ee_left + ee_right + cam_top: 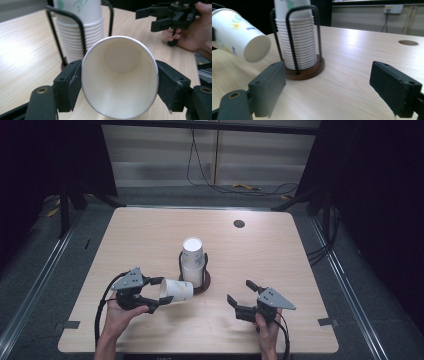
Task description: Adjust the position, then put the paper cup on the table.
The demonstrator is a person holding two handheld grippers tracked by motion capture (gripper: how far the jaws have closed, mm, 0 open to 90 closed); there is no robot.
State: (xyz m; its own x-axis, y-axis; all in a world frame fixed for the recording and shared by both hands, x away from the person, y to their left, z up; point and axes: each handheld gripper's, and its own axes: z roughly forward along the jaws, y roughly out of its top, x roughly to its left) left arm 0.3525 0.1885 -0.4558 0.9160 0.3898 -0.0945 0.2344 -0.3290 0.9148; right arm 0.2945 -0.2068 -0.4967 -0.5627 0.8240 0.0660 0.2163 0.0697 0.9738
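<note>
My left gripper point(156, 295) is shut on a white paper cup point(176, 290) with a flower print, held on its side just above the table. In the left gripper view the cup point(120, 80) shows its open mouth, squeezed between the two pads point(75, 85). A stack of nested paper cups point(192, 260) stands upside down in a black wire holder on a round wooden base point(204, 285), just right of the held cup. My right gripper point(241, 292) stands open near the front right, apart from the stack point(298, 42), with nothing between its jaws. The held cup point(239, 37) hangs at the left of the right gripper view.
The light wooden table point(150, 230) has a round cable hole point(239, 224) at the back right. Cables lie on the floor behind the table. Dark stands flank both sides.
</note>
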